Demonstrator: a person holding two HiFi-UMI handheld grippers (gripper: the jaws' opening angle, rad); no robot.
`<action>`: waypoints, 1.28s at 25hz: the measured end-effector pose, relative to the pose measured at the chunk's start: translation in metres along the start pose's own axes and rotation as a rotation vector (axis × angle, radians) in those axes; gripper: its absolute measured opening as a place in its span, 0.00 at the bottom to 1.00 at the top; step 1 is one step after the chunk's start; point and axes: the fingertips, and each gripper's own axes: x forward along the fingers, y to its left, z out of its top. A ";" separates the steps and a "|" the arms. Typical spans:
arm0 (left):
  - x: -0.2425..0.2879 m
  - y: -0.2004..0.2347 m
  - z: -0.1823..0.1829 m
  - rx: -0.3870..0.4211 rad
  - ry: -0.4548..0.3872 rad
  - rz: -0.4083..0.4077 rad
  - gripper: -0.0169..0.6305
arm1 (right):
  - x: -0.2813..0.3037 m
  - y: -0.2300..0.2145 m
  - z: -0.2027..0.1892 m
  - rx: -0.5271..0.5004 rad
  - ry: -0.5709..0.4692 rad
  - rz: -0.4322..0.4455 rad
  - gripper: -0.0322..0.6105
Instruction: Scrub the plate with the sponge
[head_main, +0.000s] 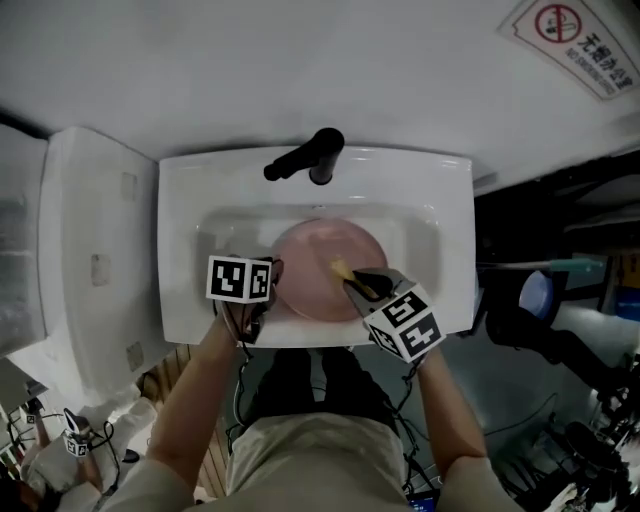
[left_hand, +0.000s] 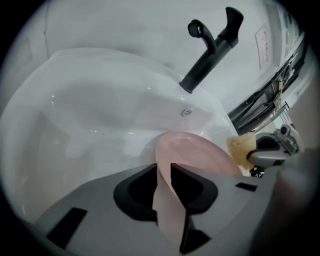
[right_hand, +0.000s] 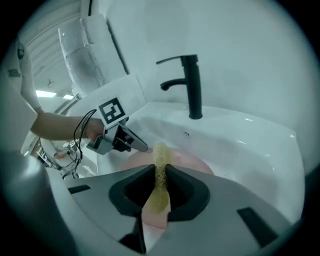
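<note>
A pink plate (head_main: 320, 265) lies tilted in the white sink (head_main: 180, 250). My left gripper (head_main: 272, 285) is at the plate's left rim. In the left gripper view the plate's rim (left_hand: 200, 150) runs between the jaws of the left gripper (left_hand: 164, 172), which stand slightly apart, open around it. My right gripper (head_main: 355, 283) is shut on a yellow sponge (head_main: 342, 268), squeezed thin between its jaws, the right gripper (right_hand: 161, 172) holding the sponge (right_hand: 160, 155) over the plate (right_hand: 195, 162). The sponge (left_hand: 241, 149) also shows at the plate's right edge.
A black faucet (head_main: 305, 158) stands at the back of the sink, its spout reaching over the basin. A white fixture (head_main: 90, 260) stands to the left of the sink. A no-smoking sign (head_main: 575, 40) hangs on the wall at the top right. Cables and dark equipment (head_main: 560, 340) lie on the floor at right.
</note>
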 end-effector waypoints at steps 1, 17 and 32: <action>-0.007 -0.001 0.002 0.003 -0.009 0.002 0.17 | -0.007 -0.001 0.007 0.027 -0.030 -0.012 0.16; -0.169 -0.064 0.072 0.225 -0.353 0.018 0.15 | -0.172 0.051 0.149 0.061 -0.533 -0.140 0.16; -0.345 -0.156 0.096 0.485 -0.703 0.068 0.04 | -0.301 0.135 0.208 -0.062 -0.870 -0.205 0.16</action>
